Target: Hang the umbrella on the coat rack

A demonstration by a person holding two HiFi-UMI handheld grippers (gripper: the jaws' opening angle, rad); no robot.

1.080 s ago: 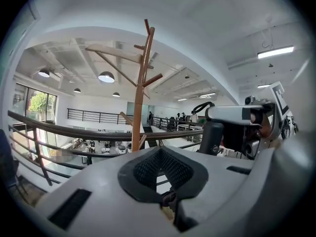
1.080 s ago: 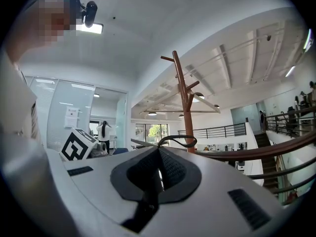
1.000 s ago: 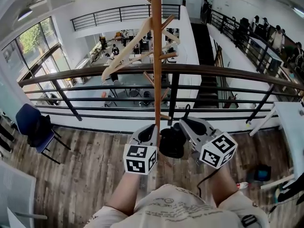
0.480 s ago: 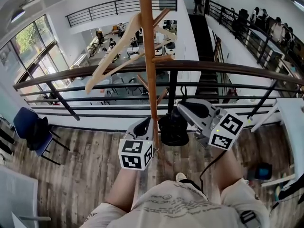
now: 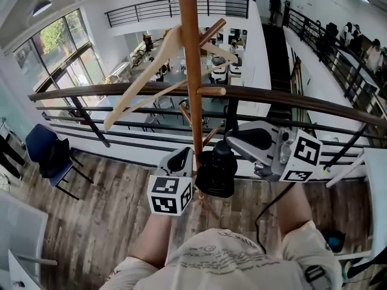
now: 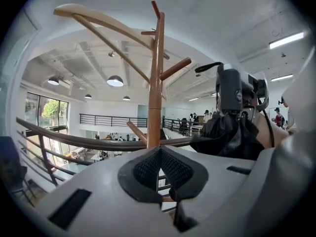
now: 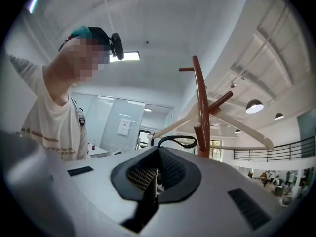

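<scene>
The wooden coat rack (image 5: 192, 71) rises just in front of me, with a pale wooden hanger (image 5: 145, 77) on one of its pegs. A folded black umbrella (image 5: 214, 173) hangs close to the right of the pole, low down. My right gripper (image 5: 233, 144) is shut on its top end. In the right gripper view the jaws (image 7: 158, 154) pinch a thin black part, and the umbrella's strap loop (image 7: 177, 141) stands just beyond them, near a peg of the rack (image 7: 200, 112). My left gripper (image 5: 180, 157) is shut and empty, left of the pole (image 6: 155, 83), facing the umbrella (image 6: 229, 132).
A dark metal railing (image 5: 290, 98) runs across right behind the rack, with an open atrium below it. A blue chair (image 5: 42, 147) stands on the plank floor at the left. Several people stand by the railing far right (image 5: 357, 47).
My right gripper has risen and swung right with the umbrella, which now hangs a little higher beside the pole. The left gripper has barely moved.
</scene>
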